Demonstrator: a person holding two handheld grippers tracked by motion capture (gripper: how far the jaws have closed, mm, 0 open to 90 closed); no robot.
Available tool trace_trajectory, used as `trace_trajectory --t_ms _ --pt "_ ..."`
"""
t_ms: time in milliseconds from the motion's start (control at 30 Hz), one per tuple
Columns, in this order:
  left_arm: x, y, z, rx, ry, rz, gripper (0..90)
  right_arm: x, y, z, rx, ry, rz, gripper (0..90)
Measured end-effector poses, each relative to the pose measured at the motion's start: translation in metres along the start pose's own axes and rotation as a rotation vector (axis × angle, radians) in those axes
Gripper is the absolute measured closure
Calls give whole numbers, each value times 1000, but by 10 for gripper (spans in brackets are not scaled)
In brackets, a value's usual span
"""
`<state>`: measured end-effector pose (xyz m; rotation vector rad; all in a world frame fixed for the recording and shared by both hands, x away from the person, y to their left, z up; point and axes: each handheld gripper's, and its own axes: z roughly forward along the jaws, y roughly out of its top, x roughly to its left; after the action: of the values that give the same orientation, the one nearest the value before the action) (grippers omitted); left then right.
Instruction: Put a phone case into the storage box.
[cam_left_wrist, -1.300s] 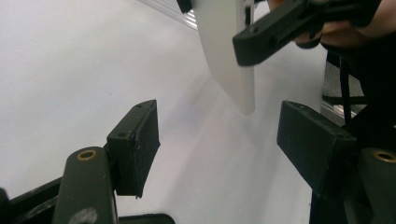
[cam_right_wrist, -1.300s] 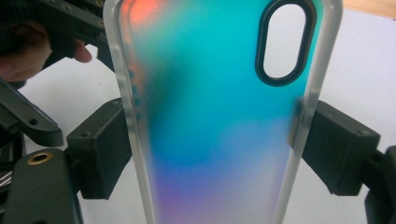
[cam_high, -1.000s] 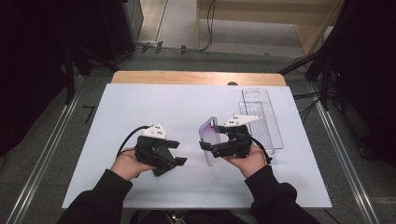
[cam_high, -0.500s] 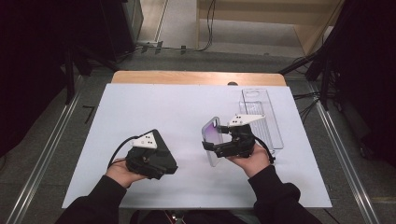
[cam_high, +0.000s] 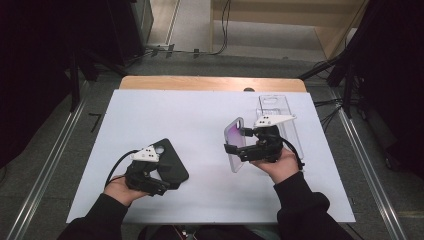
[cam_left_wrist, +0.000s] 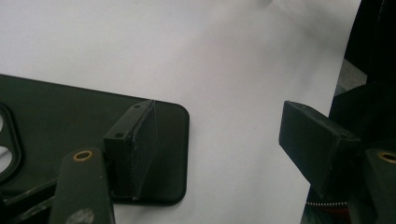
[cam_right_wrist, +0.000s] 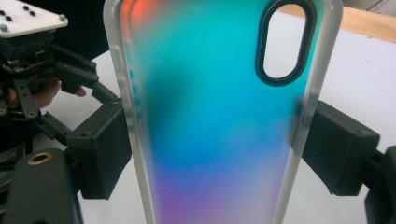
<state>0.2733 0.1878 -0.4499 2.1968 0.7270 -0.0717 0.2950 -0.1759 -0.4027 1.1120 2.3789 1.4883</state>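
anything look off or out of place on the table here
Nothing looks damaged or spilled. The black phone case lies flat by the left tongs, the iridescent case stands upright, clamped in the right tongs, and a clear tray sits behind.

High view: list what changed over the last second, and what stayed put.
The left gripper drew back toward the person's near edge, uncovering the matte black phone case, which now lies flat on the white table mat; its jaws stand open, one pad over the case's corner. The right gripper lifted slightly, jaws staying clamped on the edges of the iridescent translucent phone case. The clear plastic tray stayed put.
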Motion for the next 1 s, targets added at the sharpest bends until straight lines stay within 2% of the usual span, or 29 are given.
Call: trace_trajectory --t_ms 233,467,567,700,833,1000 --pt "2 -4 -9 -30 37 -52 283 -9 9 -13 -11 -34 4 147" --pt "3 -8 -13 -28 74 -98 283 -21 12 -25 -31 -88 32 147" --pt "4 -9 -15 -32 75 -110 283 -26 13 -29 -35 -110 43 147" --pt "6 -10 -16 -32 100 -118 283 -31 13 -33 -47 -134 57 148" --pt "7 -11 -17 -45 91 -134 283 -36 13 -38 -57 -173 76 147" --pt "7 -11 -16 -44 88 -131 283 -45 11 -47 -67 -219 113 147"
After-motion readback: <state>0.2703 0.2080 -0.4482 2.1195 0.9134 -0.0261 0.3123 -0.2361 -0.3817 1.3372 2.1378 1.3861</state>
